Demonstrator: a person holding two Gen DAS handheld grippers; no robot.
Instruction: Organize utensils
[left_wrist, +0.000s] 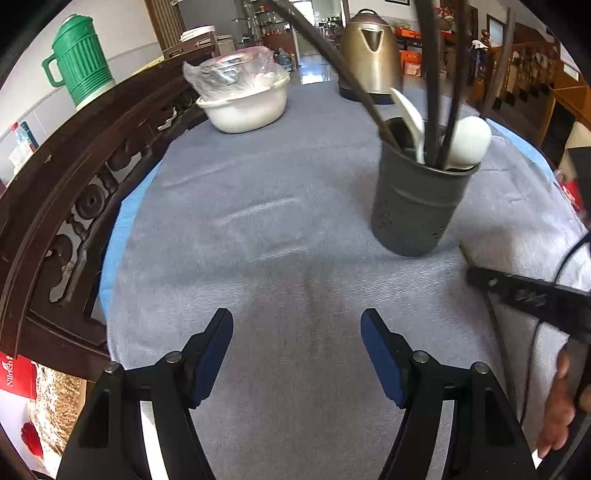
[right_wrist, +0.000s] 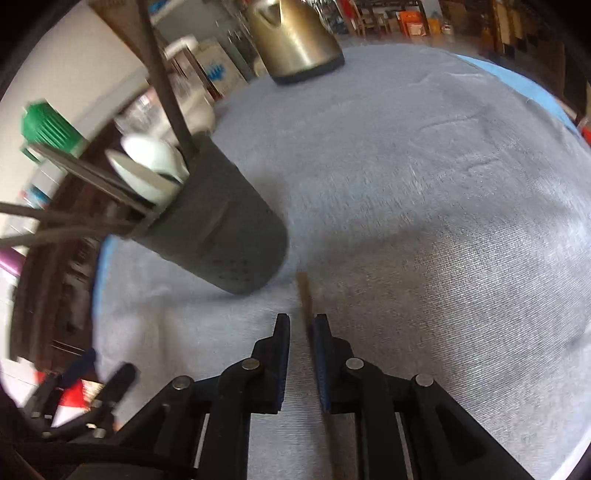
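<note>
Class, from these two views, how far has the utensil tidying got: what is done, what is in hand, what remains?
Done: white spoons and dark chopsticks already stand in the grey holder. In hand: a chopstick lies between the right tongs, touching only one pad, the jaws slightly apart. Left: that chopstick is not in the holder yet; the left tongs are open and empty over the cloth.

Matt dark-grey metal utensil holder (left_wrist: 417, 206), punched with small holes low down. Glossy white ceramic-looking spoons (left_wrist: 469, 142) inside. Woven grey cloth (left_wrist: 280, 236), finely ribbed, over the table. Brushed brassy metal kettle (left_wrist: 371, 55) at 12 o'clock. Ribbed green plastic jug (left_wrist: 79, 62) at 10 o'clock. Carved dark varnished wood rail (left_wrist: 74, 192).
</note>
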